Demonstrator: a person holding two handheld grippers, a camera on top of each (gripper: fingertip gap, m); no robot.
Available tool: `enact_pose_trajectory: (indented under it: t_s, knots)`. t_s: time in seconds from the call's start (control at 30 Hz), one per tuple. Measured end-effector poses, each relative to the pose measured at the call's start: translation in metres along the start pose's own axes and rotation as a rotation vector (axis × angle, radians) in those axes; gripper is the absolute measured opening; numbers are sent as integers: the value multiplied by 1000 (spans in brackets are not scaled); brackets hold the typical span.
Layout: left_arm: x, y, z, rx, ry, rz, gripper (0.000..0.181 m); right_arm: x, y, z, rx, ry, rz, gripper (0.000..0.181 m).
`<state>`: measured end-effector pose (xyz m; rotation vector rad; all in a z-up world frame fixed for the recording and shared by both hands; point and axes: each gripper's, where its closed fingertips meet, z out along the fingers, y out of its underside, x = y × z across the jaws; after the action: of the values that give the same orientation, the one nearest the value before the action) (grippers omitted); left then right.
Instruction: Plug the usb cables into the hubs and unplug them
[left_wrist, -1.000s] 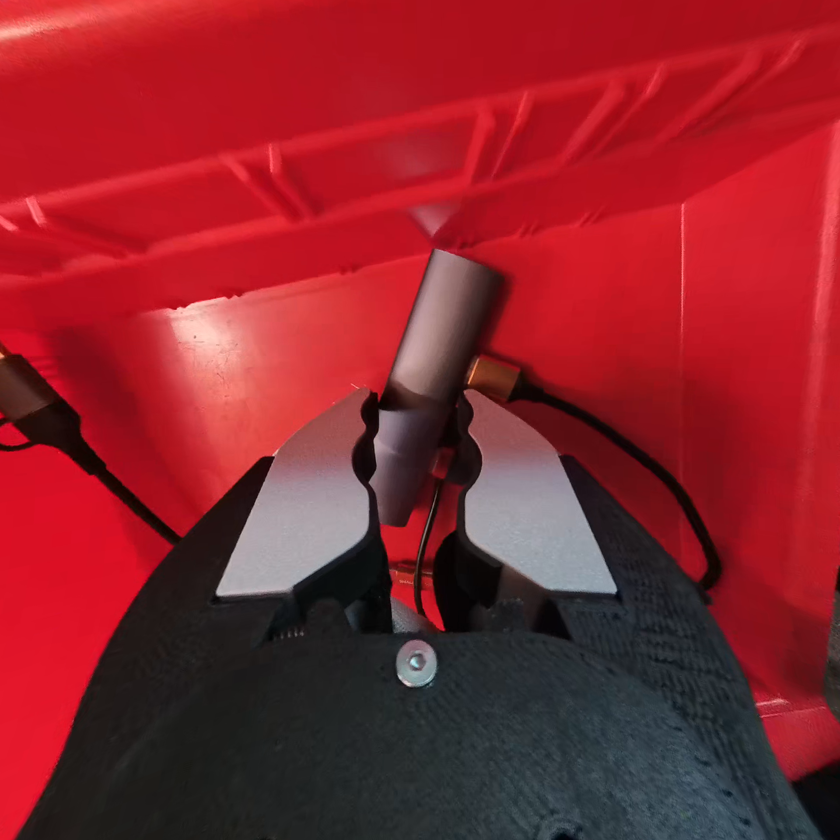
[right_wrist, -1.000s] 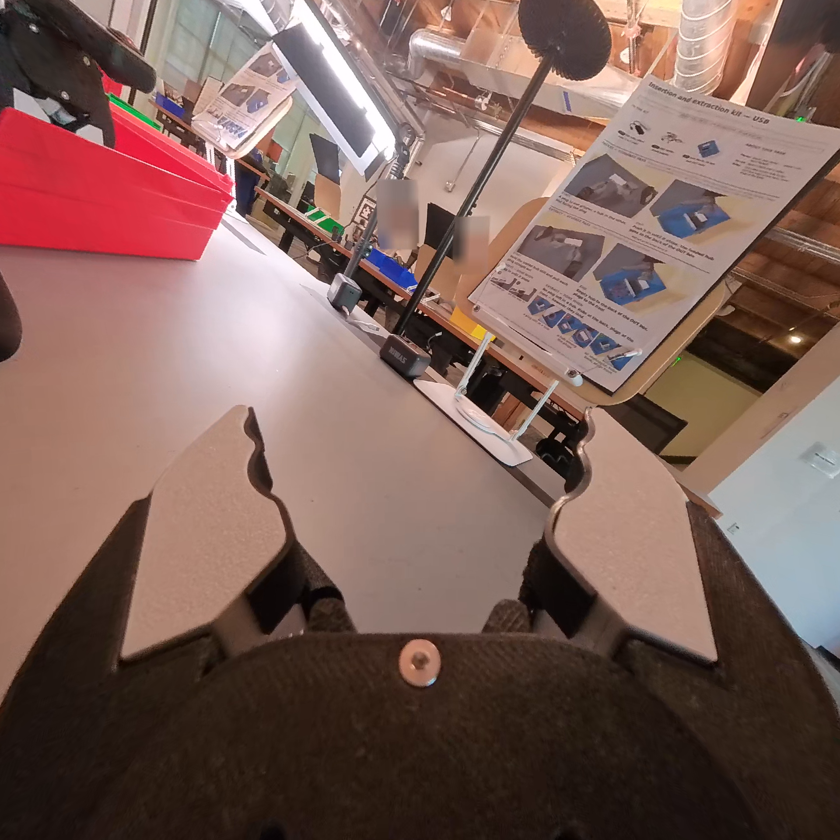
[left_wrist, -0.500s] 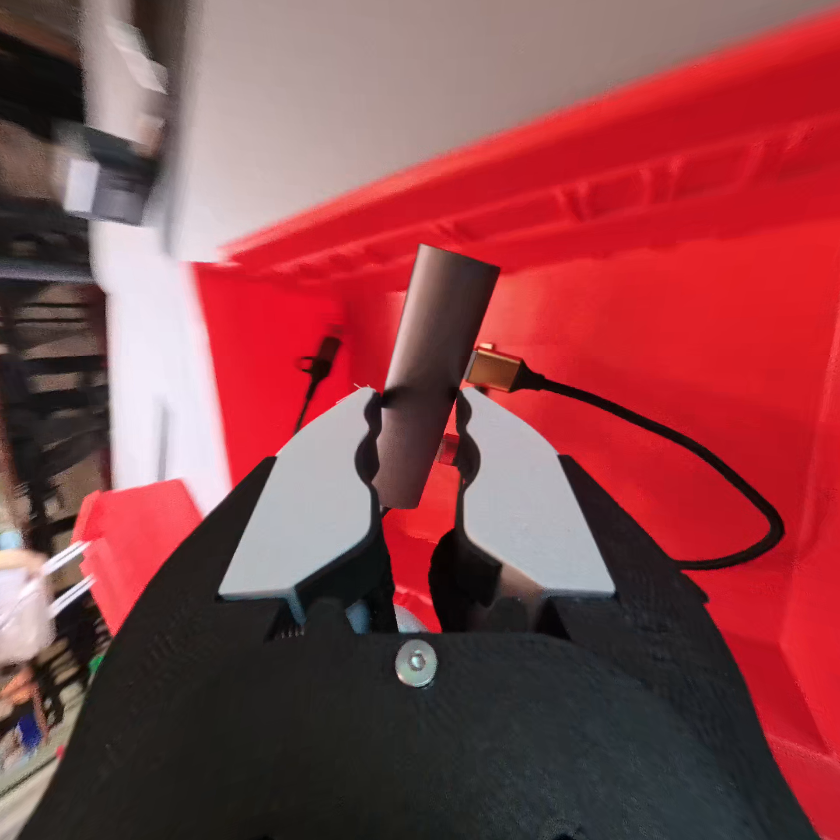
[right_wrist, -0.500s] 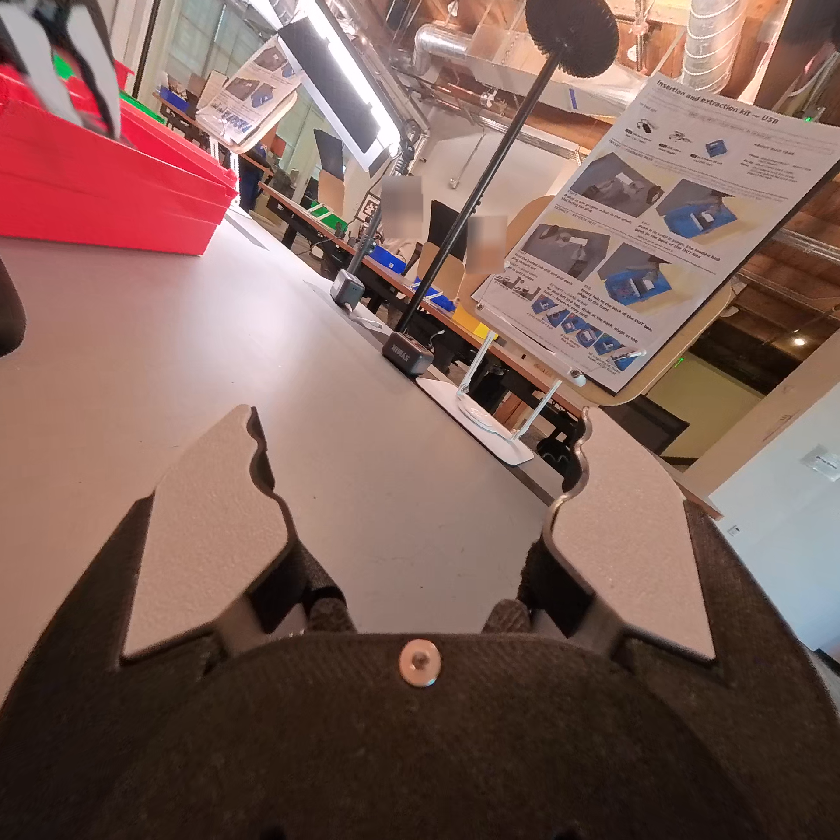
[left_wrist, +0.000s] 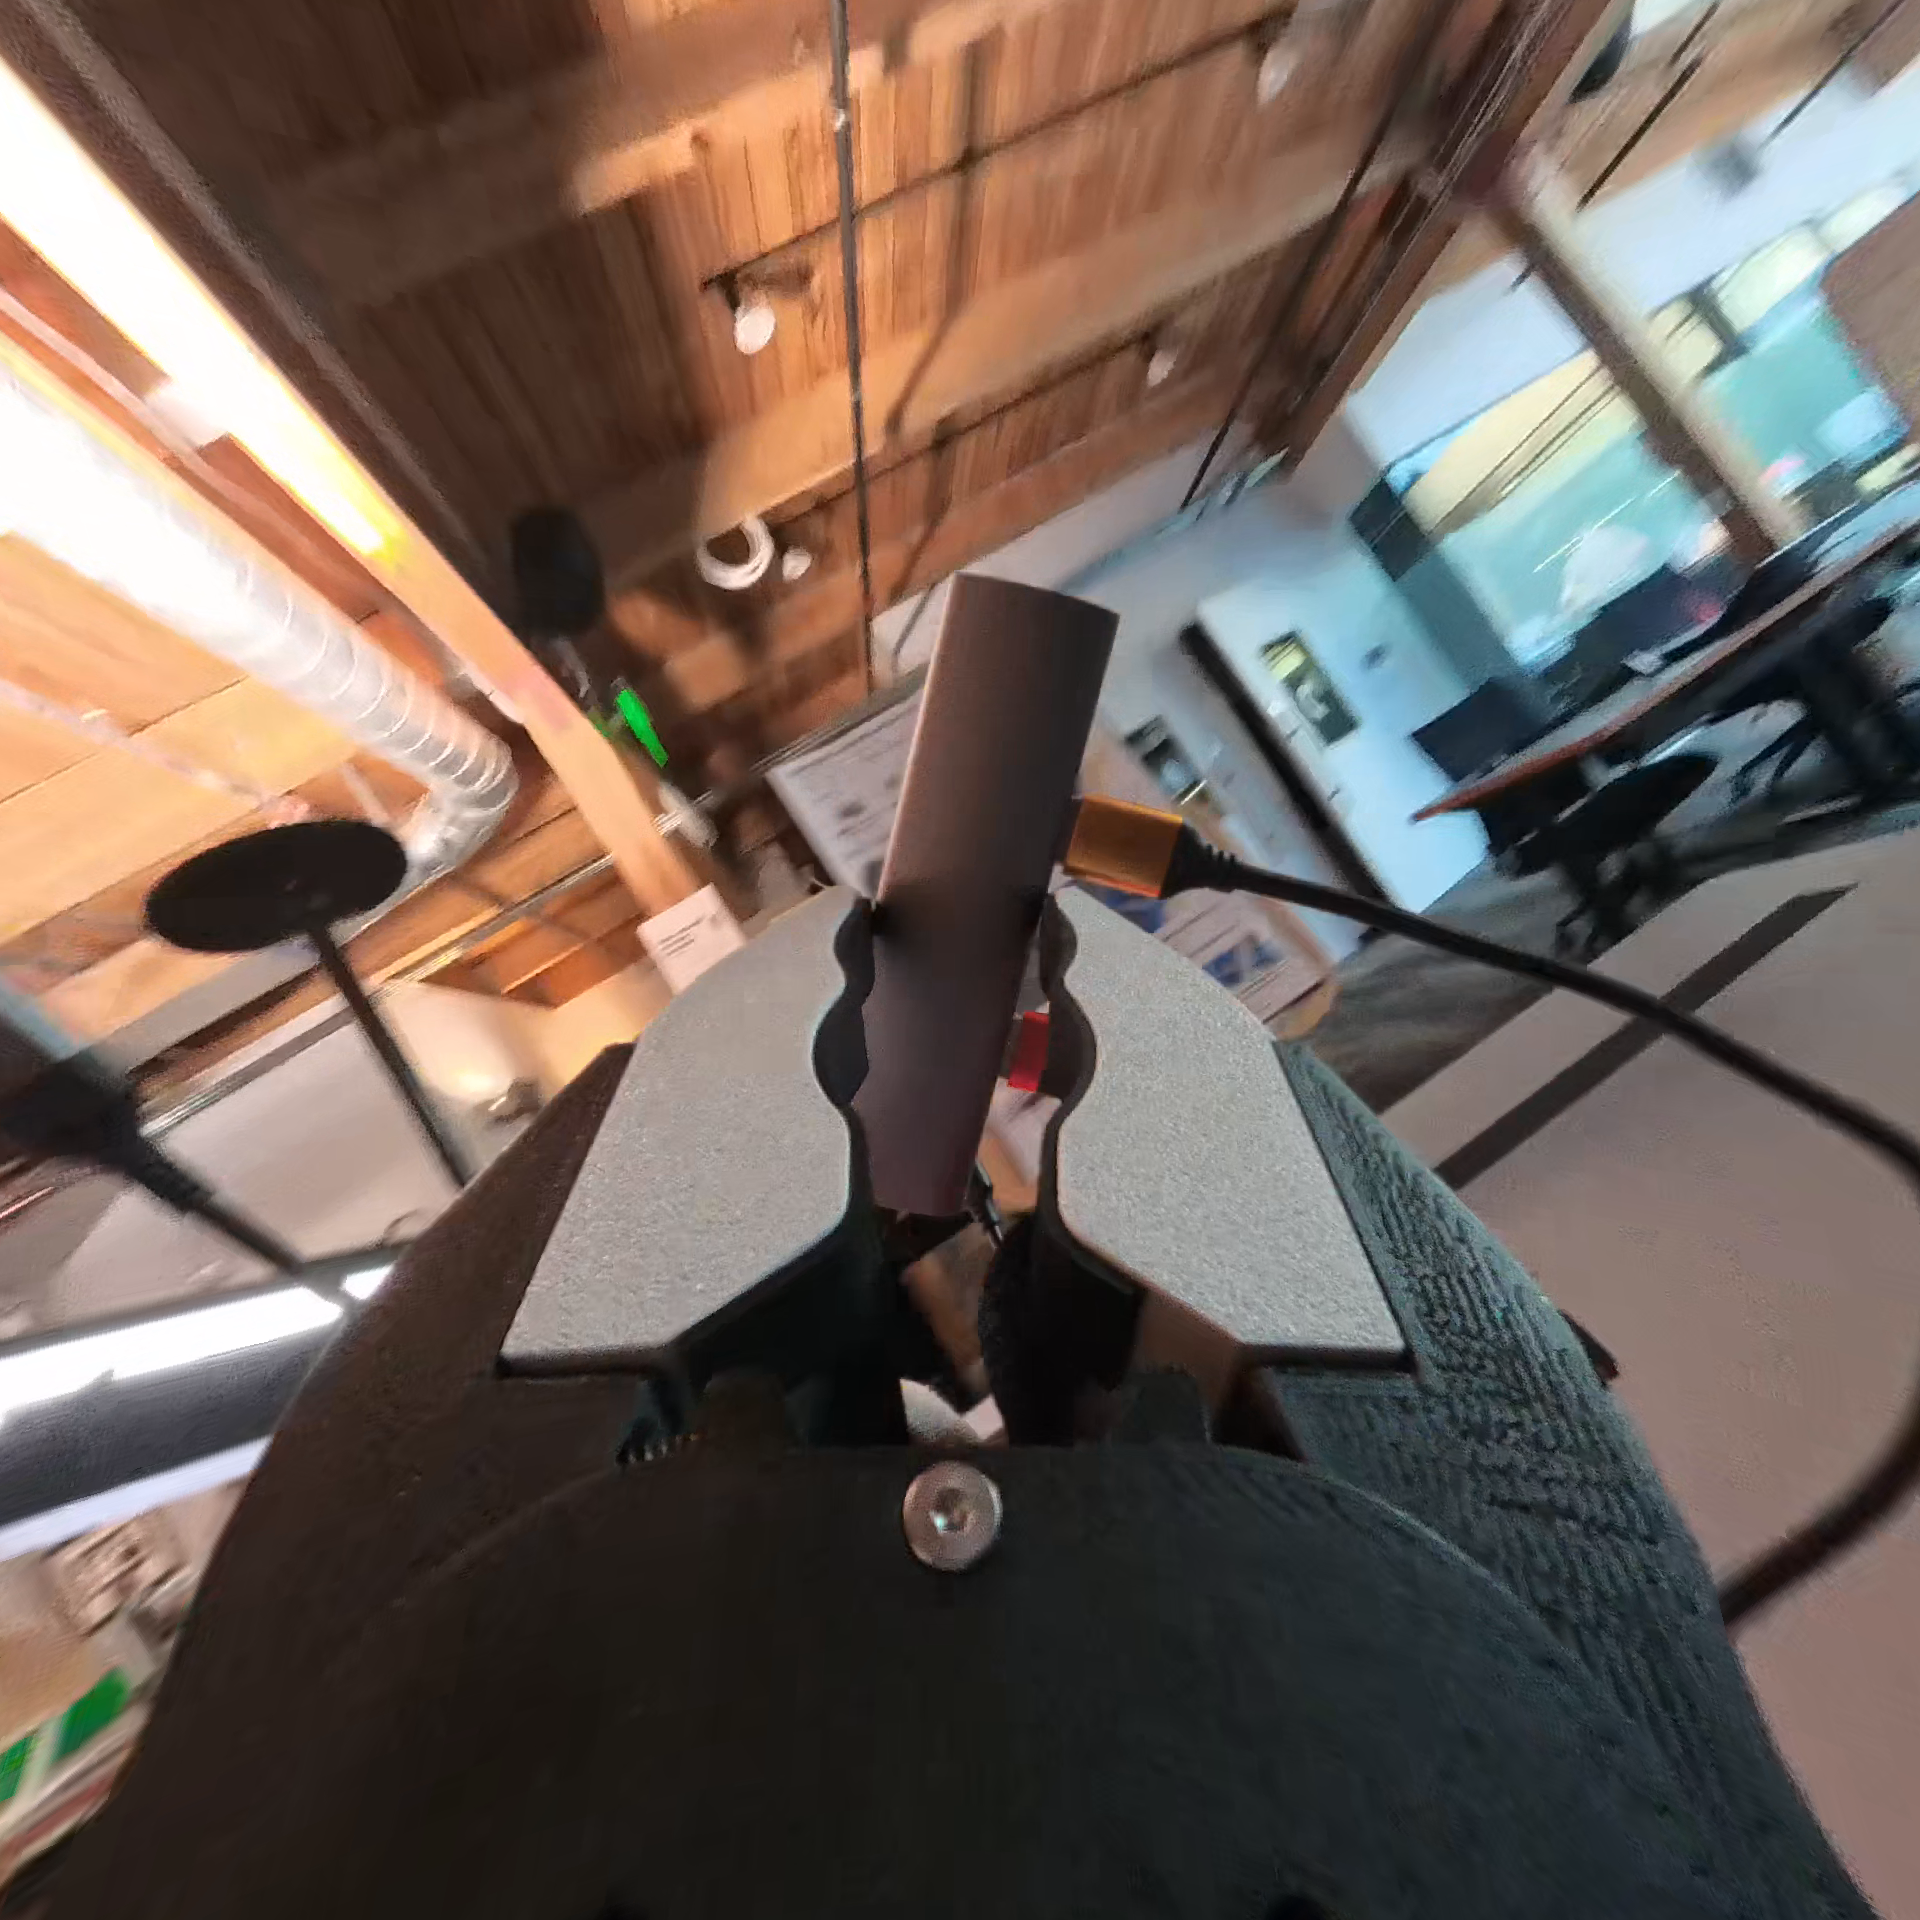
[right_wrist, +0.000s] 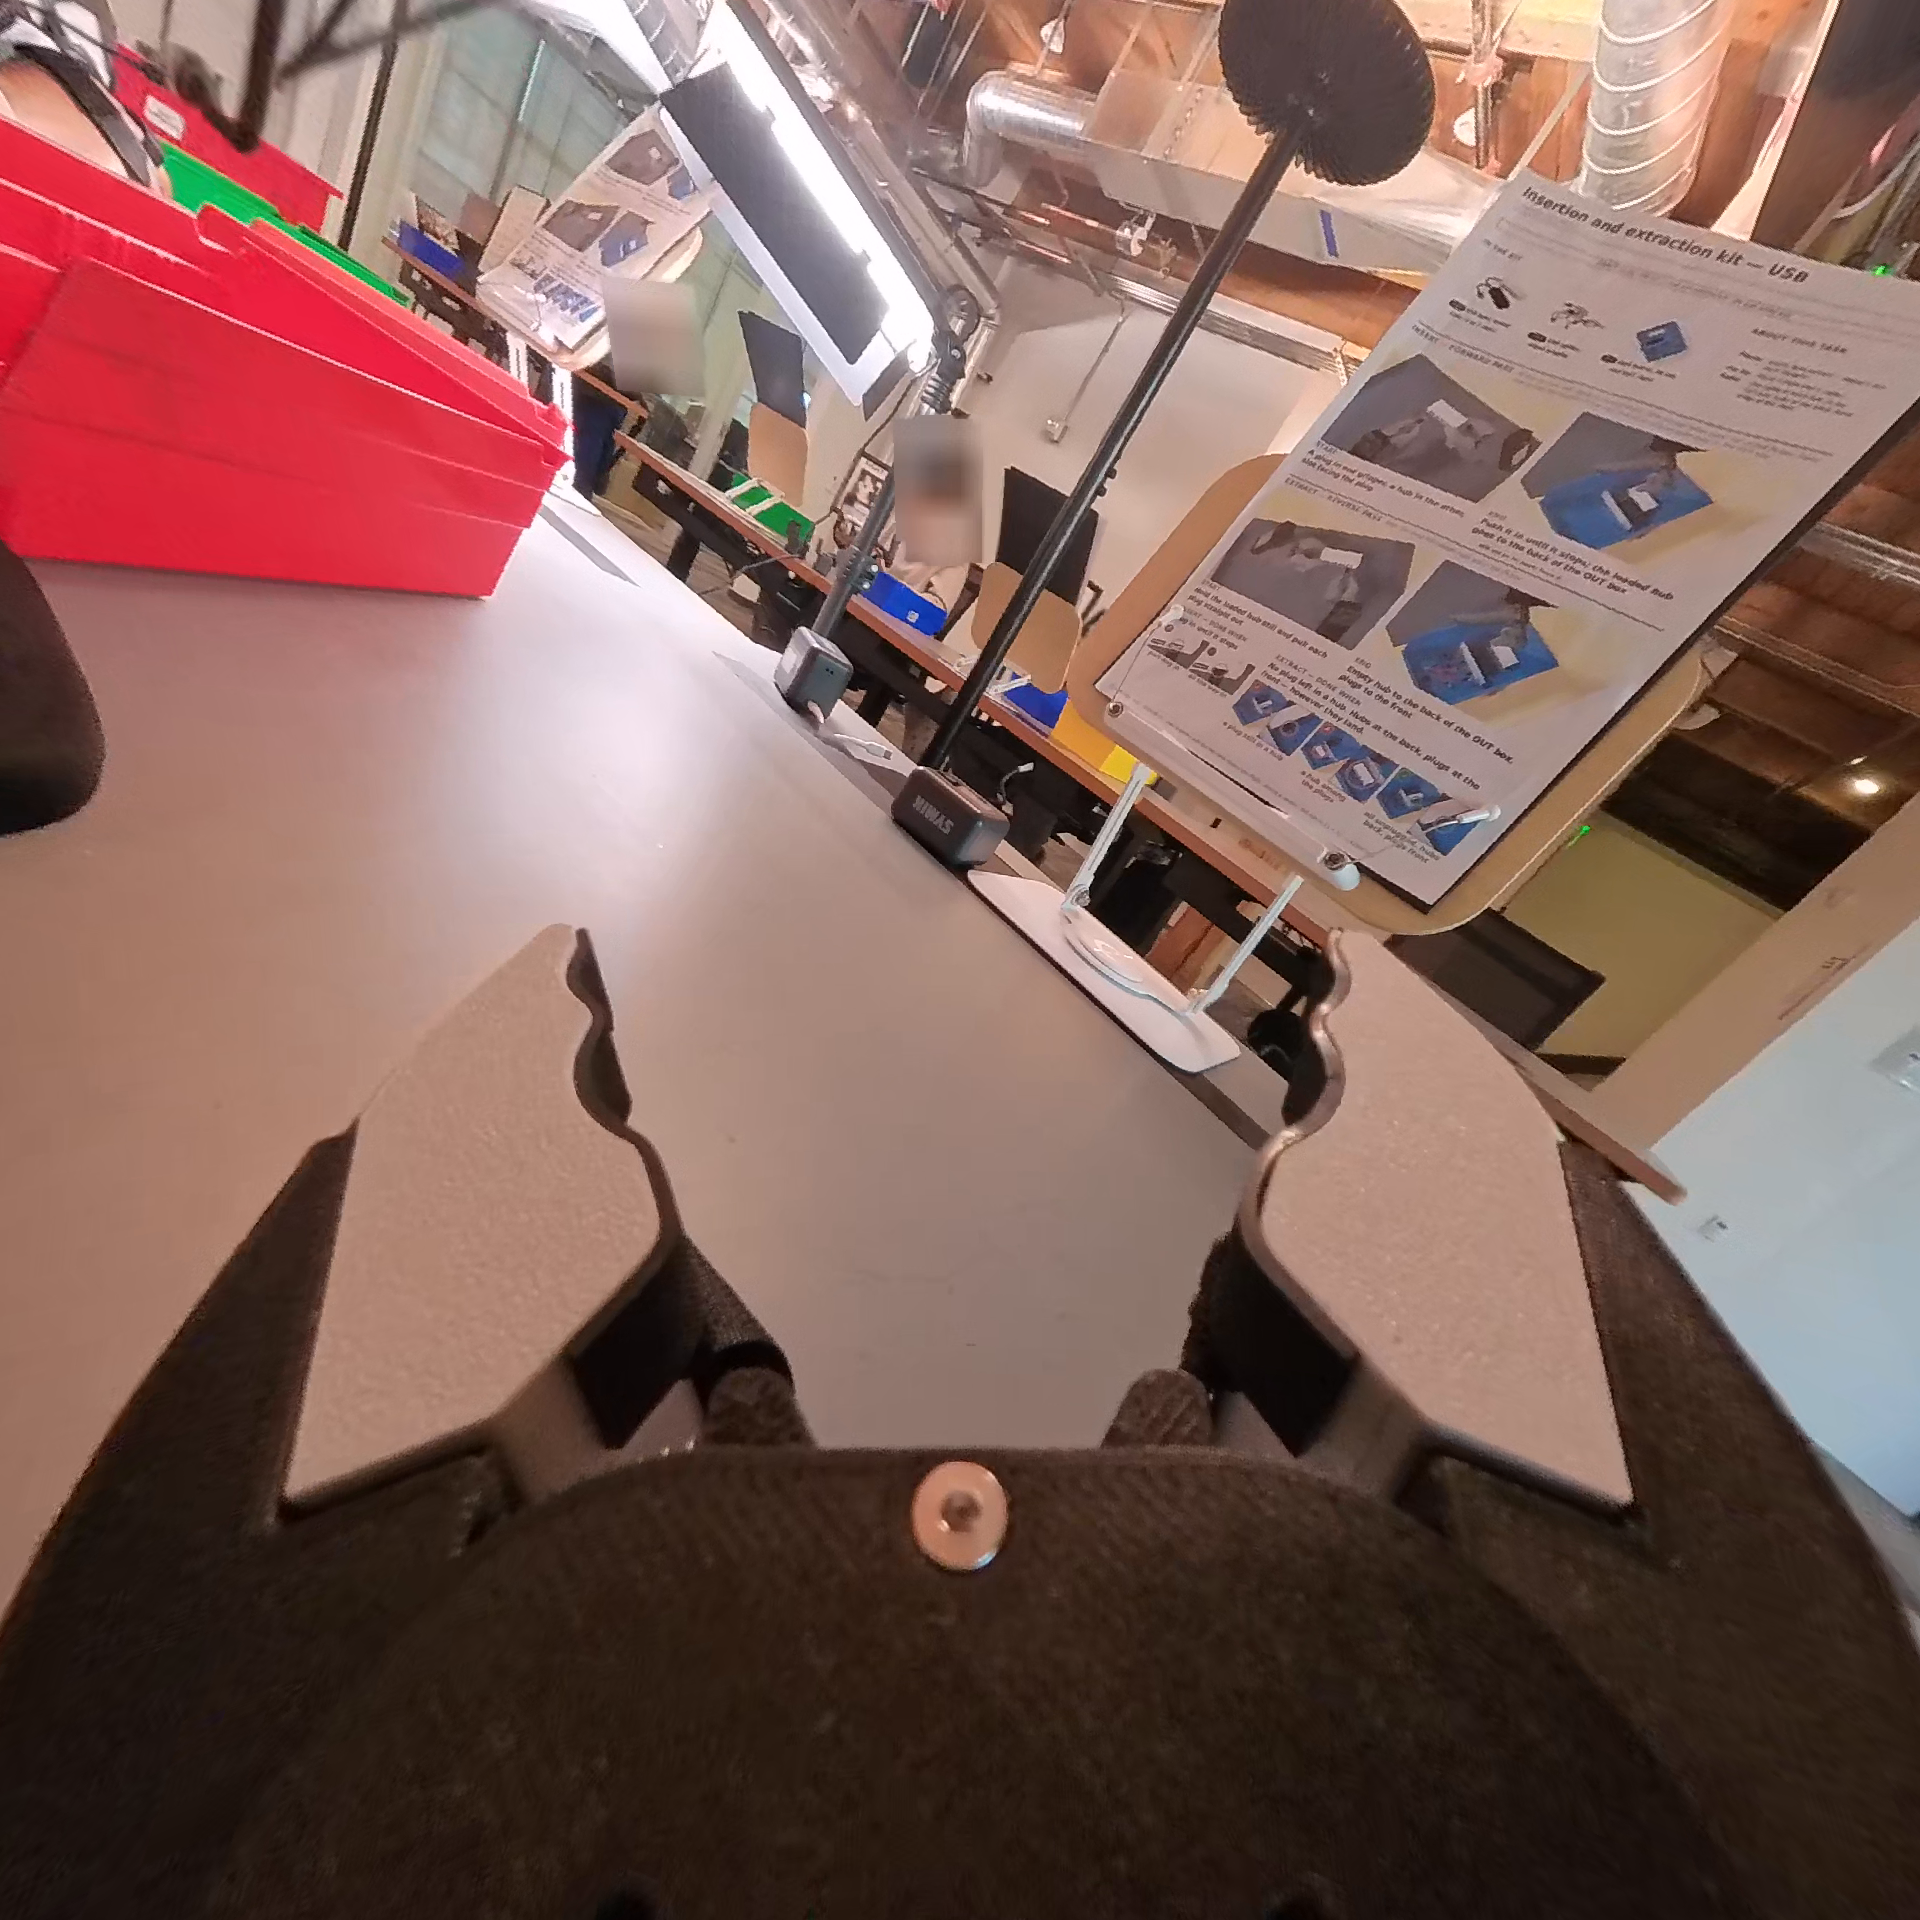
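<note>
My left gripper (left_wrist: 951, 914) is shut on a dark grey USB hub (left_wrist: 977, 831) and holds it up in the air, tilted, with its far end sticking out past the fingertips. A black cable with an orange plug (left_wrist: 1122, 847) sits in the hub's right side and trails off to the right. A small red part (left_wrist: 1031, 1049) shows on the hub between the fingers. My right gripper (right_wrist: 956, 997) is open and empty, low over the grey table (right_wrist: 520, 831).
Red bins (right_wrist: 260, 436) stand at the table's far left. A black lamp stand base (right_wrist: 951, 816), a small grey box (right_wrist: 816, 675) and a white stand holding an instruction sheet (right_wrist: 1507, 520) line the table's far edge. The left wrist view is blurred, showing ceiling and room. Tip to tip, the grippers are about 35 cm apart.
My left gripper lifted the hub, with its cable, out of the red bin and swung up toward the room. The hub stayed gripped. The right gripper barely moved.
</note>
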<state>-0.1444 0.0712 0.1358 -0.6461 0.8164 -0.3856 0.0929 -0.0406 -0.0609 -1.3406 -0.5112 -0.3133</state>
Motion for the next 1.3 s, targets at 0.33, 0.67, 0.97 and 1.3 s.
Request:
enact_pose_trajectory:
  t_s: [0.33, 0.67, 0.97, 1.3]
  knots:
    - [208, 42, 64, -66, 329, -46, 30, 31, -49, -33, 407, -43, 468, 84]
    - [263, 60, 46, -128, 503, -89, 29, -17, -43, 9, 195, -220, 480, 41]
    - [286, 51, 33, -12, 741, -280, 33, -10, -30, 2, 153, -151, 404, 6]
    - [303, 63, 4, 78, 999, -140, 51, -52, -41, -4, 131, -143, -246, 6]
